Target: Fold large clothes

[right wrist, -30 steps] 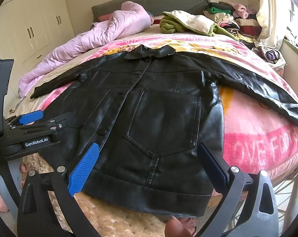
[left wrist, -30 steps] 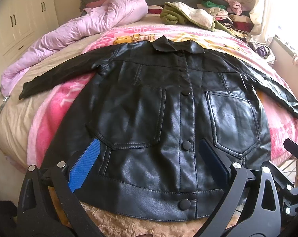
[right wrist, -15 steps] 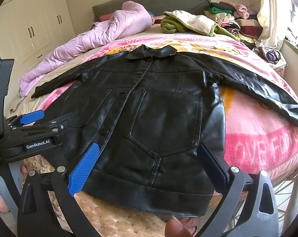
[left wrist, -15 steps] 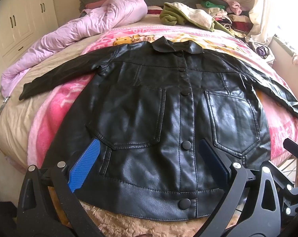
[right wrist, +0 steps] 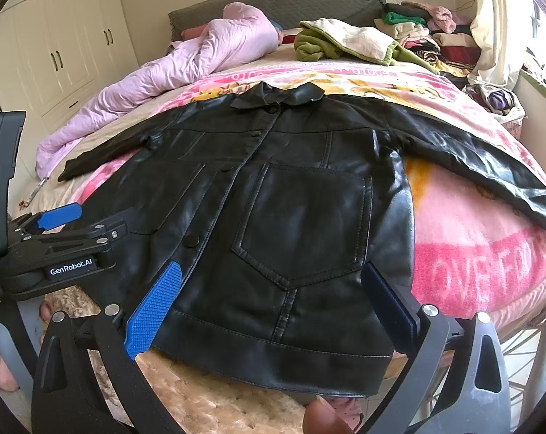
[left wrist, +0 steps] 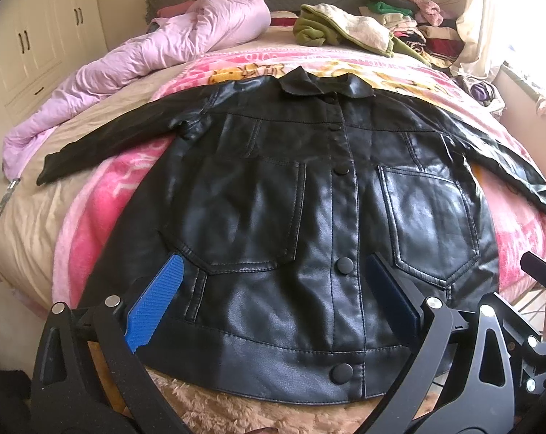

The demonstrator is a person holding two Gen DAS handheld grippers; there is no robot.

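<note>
1. Black faux-leather button-front jacket (left wrist: 273, 217) lies flat, front up and buttoned, across the foot half of the bed (left wrist: 23, 231); hem at the foot edge, collar toward the headboard, both sleeves spread out toward the bed's left and right edges.
2. Left hand-held gripper (left wrist: 273, 300) has its jaws wide, nothing between them, hovering over the hem near the lower button line. Blue ribbed pads (left wrist: 157, 300) are clear of the material.
3. Right hand-held gripper (right wrist: 269, 300) is also wide and empty, above the hem under the right patch pocket (right wrist: 301, 224).
4. Handling guess: the jacket looks fairly heavy, semi-stiff and glossy, so likely slippery in the pads; it should hold a crease poorly and spring back. Thick stitched seams give better purchase.
5. Likely best grips: sleeve cuffs or shoulder seams to bring the sleeves in first, then the hem band corners to fold upward. A pinch on the flat panel would probably slip.
6. Surface: soft pink printed fleece blanket (right wrist: 482, 253) over the mattress, with a fuzzy beige blanket (left wrist: 236, 408) at the foot edge; plush, so the jacket may drag it.
7. Room: lilac quilted duvet (left wrist: 135, 61) bunched along the left edge, green-and-cream garment (right wrist: 345, 43) and stacked clothes (right wrist: 435, 36) near the headboard's right corner, cream wardrobe doors (right wrist: 56, 54) to the left, window light on the right.
</note>
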